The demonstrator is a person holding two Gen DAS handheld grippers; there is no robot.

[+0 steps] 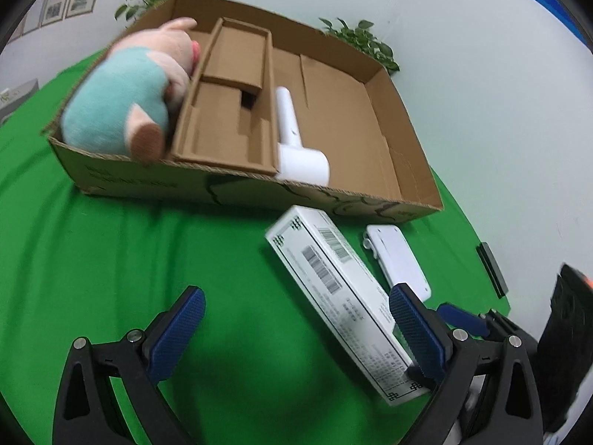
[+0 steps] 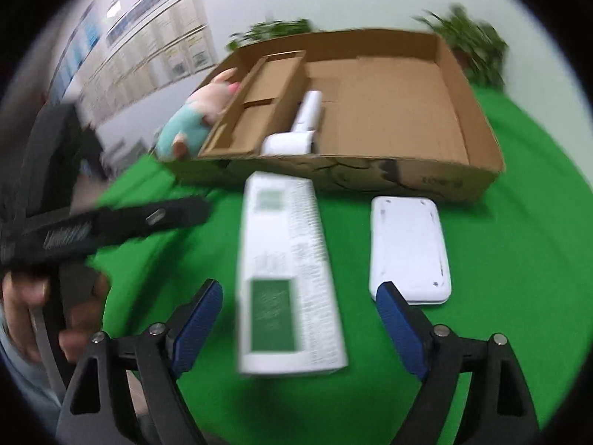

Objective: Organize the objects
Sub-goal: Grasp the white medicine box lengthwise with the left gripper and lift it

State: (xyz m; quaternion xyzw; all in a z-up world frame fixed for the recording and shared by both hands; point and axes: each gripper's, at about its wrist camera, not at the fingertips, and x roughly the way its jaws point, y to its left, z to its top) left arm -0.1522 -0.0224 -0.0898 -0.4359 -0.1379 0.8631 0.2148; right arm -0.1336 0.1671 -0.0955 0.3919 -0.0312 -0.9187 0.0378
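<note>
The job is looking about half done, as far as I can tell. Going from left to right, the big box (image 1: 393, 118) is sitting at the far side of the desk (image 1: 111, 244), which is wearing a green cloth. Inside it, at the left end, a soft pig toy (image 1: 122, 100) in a blue top is lying on its side and poking over the wall. Next to the pig, a brown tray (image 1: 226, 111) is sitting, and nothing is showing in it. Just right of the tray, a white tool (image 1: 296, 148) with a long handle is lying flat. The right half of the big box is sitting bare.

Two things are waiting on the desk, so I think they are what is left. A long white carton (image 2: 289, 278) is lying flat in front of the big box, near the middle. It is showing green patches, small print and bar codes, and it is looking long, stiff and light. To its right, a flat white case (image 2: 407, 248) with round corners is lying near the big box, apart from the carton.

The left gripper (image 1: 296, 330) is hanging over the desk with its jaws wide apart, holding nothing. The right gripper (image 2: 300, 315) is standing with jaws wide on either side of the carton's near end, not touching it.
</note>
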